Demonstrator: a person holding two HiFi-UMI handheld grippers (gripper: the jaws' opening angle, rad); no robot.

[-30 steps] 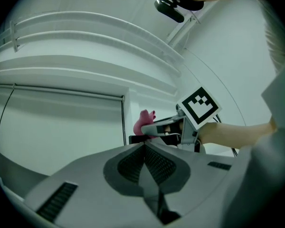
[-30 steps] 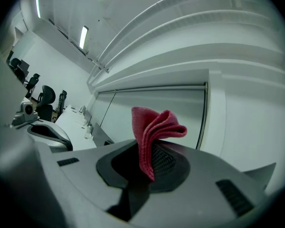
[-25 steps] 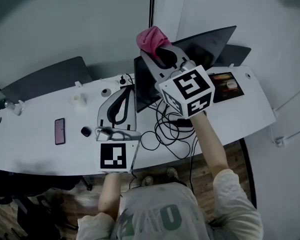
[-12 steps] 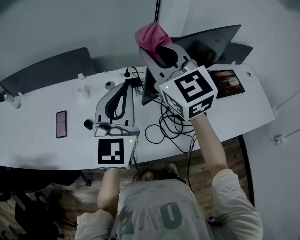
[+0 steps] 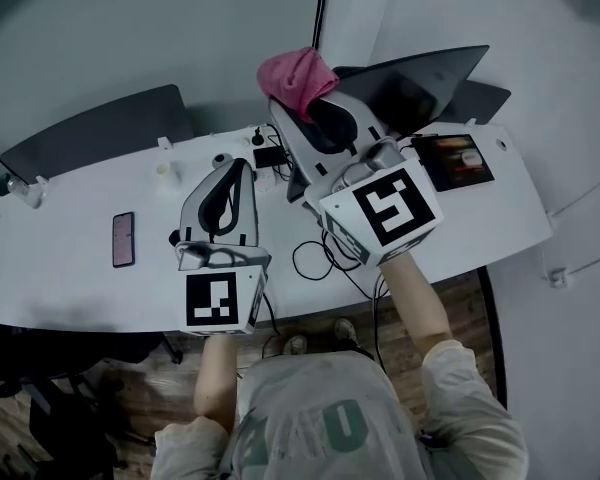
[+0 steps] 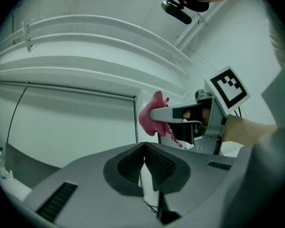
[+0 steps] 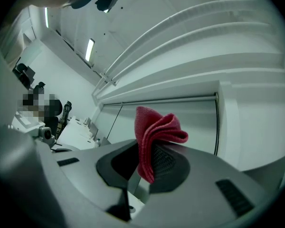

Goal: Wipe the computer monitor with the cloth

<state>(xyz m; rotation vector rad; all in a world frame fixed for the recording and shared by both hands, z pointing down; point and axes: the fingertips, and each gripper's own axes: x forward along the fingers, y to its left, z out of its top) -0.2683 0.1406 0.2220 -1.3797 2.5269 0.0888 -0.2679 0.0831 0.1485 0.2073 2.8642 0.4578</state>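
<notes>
1. Head view: the right gripper [image 5: 302, 103] is raised towards 12 o'clock with the pink cloth [image 5: 296, 76] bunched at its tips. That looks like a carry posture, keeping the cloth clear of the white desk [image 5: 70, 268] and its cables [image 5: 325, 258]. The dark computer monitor [image 5: 420, 76] lies at about 2 o'clock from the cloth, near it but apart, so I judge that wiping has not begun. The left gripper [image 5: 238, 170] hangs over the desk at 9 o'clock from the right one, seemingly kept out of the way. A phone [image 5: 123, 238] lies further out at 9 o'clock.

2. Left gripper view: the left gripper [image 6: 143, 148] has its pads pressed together with nothing between them. The cloth [image 6: 149, 115] shows at 1 o'clock, pinched by the other tool, whose marker cube [image 6: 226, 87] sits further right.

3. Right gripper view: the right gripper [image 7: 145, 175] is clamped on the cloth [image 7: 154, 132], whose folds stand up above the pads. The grip on the lower edge leaves a free wad for rubbing.

4. Against a second ago: the cloth has drifted slightly towards 9 o'clock, still clamped. The left gripper has shifted towards 10 o'clock. The right cube sits lower in the picture.
</notes>
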